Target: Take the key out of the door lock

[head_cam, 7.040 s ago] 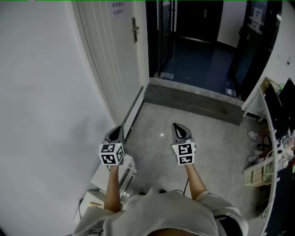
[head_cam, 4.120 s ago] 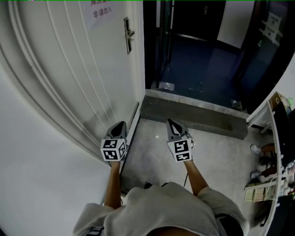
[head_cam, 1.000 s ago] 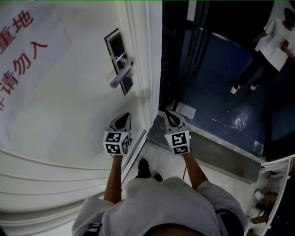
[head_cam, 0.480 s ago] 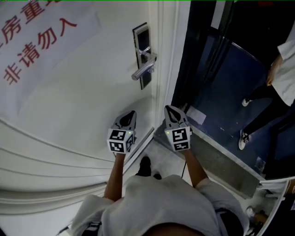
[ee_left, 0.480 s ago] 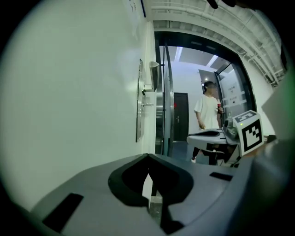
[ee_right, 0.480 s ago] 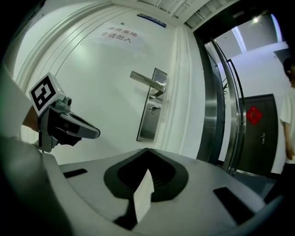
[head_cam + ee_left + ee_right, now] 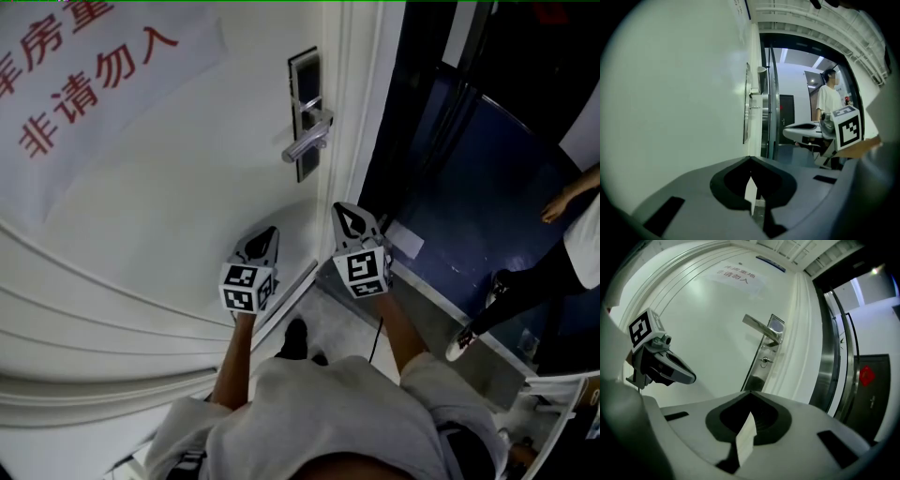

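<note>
Polished metal door handle (image 7: 307, 142) on smooth matt white door (image 7: 178, 187); glossy blue floor (image 7: 459, 187)

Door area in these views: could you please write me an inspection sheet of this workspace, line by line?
Surface: white door, standing open beside a dark corridor; grey floor below.
Job's things: lock plate with lever handle; small key in the keyhole under the handle.
Clutter: pale flat sheet on the corridor floor.
Grippers: left tongs and right tongs both shut, empty, short of the lock.
Cables: thin dark line under the right forearm, probably a cable.
Surroundings: red-lettered notice on the door; a person in the corridor.
</note>
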Action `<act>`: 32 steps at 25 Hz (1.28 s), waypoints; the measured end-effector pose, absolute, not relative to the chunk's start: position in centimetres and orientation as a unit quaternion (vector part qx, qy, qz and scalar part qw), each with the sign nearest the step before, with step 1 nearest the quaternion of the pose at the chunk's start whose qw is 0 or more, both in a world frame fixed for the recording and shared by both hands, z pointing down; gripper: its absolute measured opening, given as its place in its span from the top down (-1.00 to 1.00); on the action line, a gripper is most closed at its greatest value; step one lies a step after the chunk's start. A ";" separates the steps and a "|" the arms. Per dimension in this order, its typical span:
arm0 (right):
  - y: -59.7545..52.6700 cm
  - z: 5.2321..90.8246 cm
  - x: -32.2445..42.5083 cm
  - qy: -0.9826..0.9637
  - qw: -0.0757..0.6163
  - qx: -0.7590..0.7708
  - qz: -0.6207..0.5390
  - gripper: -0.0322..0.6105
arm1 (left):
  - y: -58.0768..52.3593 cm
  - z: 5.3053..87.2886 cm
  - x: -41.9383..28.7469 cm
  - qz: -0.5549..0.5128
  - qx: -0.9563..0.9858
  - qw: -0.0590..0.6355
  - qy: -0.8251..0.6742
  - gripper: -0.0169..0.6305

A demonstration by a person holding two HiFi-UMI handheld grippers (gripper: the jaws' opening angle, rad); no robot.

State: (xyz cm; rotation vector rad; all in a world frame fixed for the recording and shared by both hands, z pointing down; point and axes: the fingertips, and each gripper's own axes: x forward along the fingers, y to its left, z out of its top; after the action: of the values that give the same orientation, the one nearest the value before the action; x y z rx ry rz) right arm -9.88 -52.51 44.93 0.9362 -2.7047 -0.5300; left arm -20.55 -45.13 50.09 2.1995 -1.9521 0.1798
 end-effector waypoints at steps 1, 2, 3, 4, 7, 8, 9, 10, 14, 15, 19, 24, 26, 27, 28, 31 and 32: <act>-52.7 44.4 -10.1 -0.918 0.122 0.318 -0.203 0.83 | -45.2 50.1 -20.5 0.060 0.744 0.097 -0.659 0.89; -53.0 44.0 -10.3 -0.912 0.129 0.316 -0.227 0.83 | -45.3 50.1 -20.5 0.060 0.745 0.097 -0.658 0.89; -53.3 43.5 -10.4 -0.905 0.137 0.315 -0.253 0.83 | -45.3 50.1 -20.5 0.060 0.746 0.097 -0.657 0.89; -53.6 43.1 -10.6 -0.896 0.147 0.314 -0.279 0.83 | -45.4 50.1 -20.4 0.060 0.747 0.097 -0.655 0.89; -54.4 42.1 -10.9 -0.861 0.179 0.308 -0.362 0.83 | -45.6 50.1 -20.3 0.061 0.749 0.097 -0.653 0.89; -54.6 41.8 -11.0 -0.848 0.191 0.304 -0.389 0.83 | -45.6 50.0 -20.4 0.061 0.749 0.097 -0.652 0.89; -54.7 41.7 -11.1 -0.834 0.204 0.299 -0.416 0.83 | -45.6 50.0 -20.4 0.061 0.750 0.096 -0.652 0.89; -54.9 41.6 -11.3 -0.820 0.216 0.294 -0.441 0.83 | -45.7 49.9 -20.4 0.062 0.750 0.096 -0.651 0.89; -55.3 41.3 -11.7 -0.759 0.254 0.275 -0.532 0.83 | -45.8 49.9 -20.4 0.062 0.754 0.094 -0.648 0.89; -55.4 41.4 -11.9 -0.744 0.261 0.270 -0.552 0.83 | -45.8 49.9 -20.3 0.063 0.754 0.095 -0.647 0.89; -55.5 41.6 -12.3 -0.698 0.278 0.257 -0.608 0.83 | -45.7 50.2 -20.4 0.064 0.754 0.098 -0.646 0.89; -55.8 41.9 -12.6 -0.692 0.285 0.242 -0.617 0.74 | -45.4 50.4 -20.7 0.061 0.753 0.102 -0.648 0.89; -56.1 42.3 -12.8 -0.696 0.292 0.234 -0.613 0.21 | -45.4 50.6 -20.8 0.062 0.752 0.105 -0.648 0.89; -56.3 42.4 -12.9 -0.695 0.294 0.233 -0.614 0.07 | -45.4 50.7 -20.8 0.062 0.752 0.106 -0.647 0.89; -56.4 42.5 -13.0 -0.693 0.296 0.234 -0.615 0.05 | -45.4 50.8 -20.7 0.061 0.753 0.107 -0.646 0.89; -56.8 42.6 -13.3 -0.688 0.300 0.235 -0.618 0.04 | -45.4 50.8 -20.7 0.059 0.754 0.109 -0.645 0.89; -57.0 42.5 -13.4 -0.686 0.299 0.236 -0.620 0.04 | -45.4 50.8 -20.7 0.059 0.755 0.109 -0.644 0.89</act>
State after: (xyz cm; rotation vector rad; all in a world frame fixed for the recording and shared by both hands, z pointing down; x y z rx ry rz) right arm -13.41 -57.01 42.47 0.6270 -1.8219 -1.6454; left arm -20.73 -45.44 50.75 2.2188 -1.8949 0.1723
